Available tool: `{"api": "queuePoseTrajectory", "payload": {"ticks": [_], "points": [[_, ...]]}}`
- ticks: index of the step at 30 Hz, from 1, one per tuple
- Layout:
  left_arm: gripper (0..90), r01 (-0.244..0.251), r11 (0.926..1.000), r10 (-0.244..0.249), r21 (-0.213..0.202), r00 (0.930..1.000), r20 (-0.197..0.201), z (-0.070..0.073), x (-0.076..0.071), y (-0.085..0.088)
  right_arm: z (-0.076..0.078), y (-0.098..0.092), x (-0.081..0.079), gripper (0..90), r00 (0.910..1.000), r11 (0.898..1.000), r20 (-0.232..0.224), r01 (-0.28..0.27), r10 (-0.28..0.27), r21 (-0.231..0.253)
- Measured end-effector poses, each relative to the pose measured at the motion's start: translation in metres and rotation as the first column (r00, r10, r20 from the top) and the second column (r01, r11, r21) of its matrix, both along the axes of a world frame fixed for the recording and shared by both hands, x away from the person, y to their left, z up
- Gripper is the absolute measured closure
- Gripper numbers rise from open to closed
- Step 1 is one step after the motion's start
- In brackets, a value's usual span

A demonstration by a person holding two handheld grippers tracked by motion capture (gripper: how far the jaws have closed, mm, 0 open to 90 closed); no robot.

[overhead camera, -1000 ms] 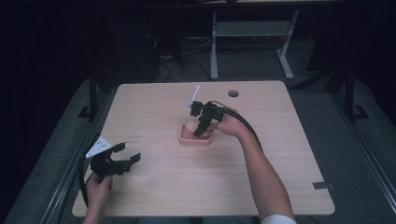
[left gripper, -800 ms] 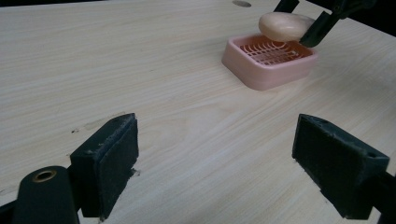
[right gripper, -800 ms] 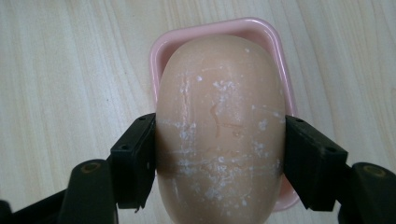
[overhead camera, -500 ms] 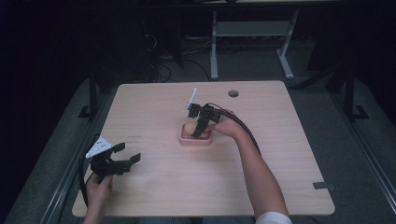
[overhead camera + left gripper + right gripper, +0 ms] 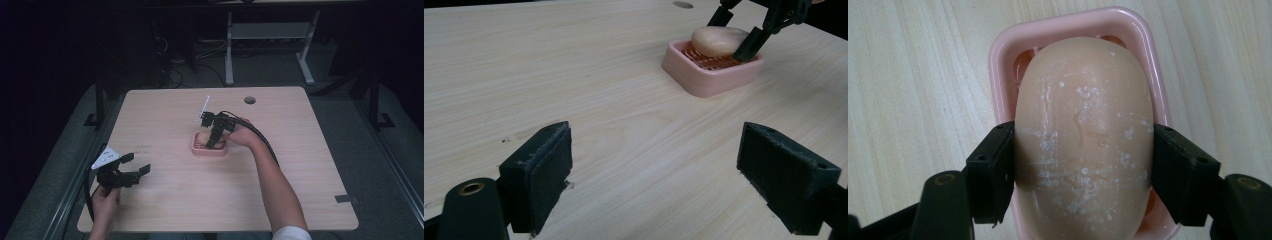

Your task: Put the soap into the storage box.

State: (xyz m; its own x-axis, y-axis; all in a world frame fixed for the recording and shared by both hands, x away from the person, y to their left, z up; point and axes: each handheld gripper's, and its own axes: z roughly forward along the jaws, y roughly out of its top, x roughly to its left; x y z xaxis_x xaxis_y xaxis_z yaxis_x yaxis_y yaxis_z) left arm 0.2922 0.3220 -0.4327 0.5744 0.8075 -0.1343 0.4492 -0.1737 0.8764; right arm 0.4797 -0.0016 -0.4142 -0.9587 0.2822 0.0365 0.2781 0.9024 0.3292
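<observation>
A beige bar of soap [image 5: 1083, 135] lies in a pink soap dish [image 5: 1003, 50] near the middle of the wooden table [image 5: 300, 150]. My right gripper [image 5: 1083, 170] points down over the dish [image 5: 207, 150], with its two pads pressed against the bar's sides. In the left gripper view the soap [image 5: 716, 40] rests low in the dish [image 5: 704, 80], with the right gripper [image 5: 736, 32] straddling it. My left gripper [image 5: 132, 165] is held at the table's front left corner, well apart from the dish. Its jaws stand wide open over bare wood [image 5: 654, 175].
A round cable hole [image 5: 249, 100] sits near the table's far edge. A strip of black tape [image 5: 347, 198] marks the front right corner. Beyond the table are dark floor, cables and a metal desk frame [image 5: 265, 35].
The right gripper has sunk slightly toward the dish. The left hand and its gripper have stayed put.
</observation>
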Motion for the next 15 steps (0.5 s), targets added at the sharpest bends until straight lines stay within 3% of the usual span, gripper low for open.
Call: {"api": "queuePoseTrajectory", "payload": {"ticks": [15], "points": [[14.2, -0.004, 1.0, 0.004, -0.003, 1.0, -0.001, 0.0, -0.0002, 0.0001, -0.0017, 0.0015, 0.0001, 31.7, 1.0, 1.0, 0.001, -0.002, 0.002, -0.005]]}}
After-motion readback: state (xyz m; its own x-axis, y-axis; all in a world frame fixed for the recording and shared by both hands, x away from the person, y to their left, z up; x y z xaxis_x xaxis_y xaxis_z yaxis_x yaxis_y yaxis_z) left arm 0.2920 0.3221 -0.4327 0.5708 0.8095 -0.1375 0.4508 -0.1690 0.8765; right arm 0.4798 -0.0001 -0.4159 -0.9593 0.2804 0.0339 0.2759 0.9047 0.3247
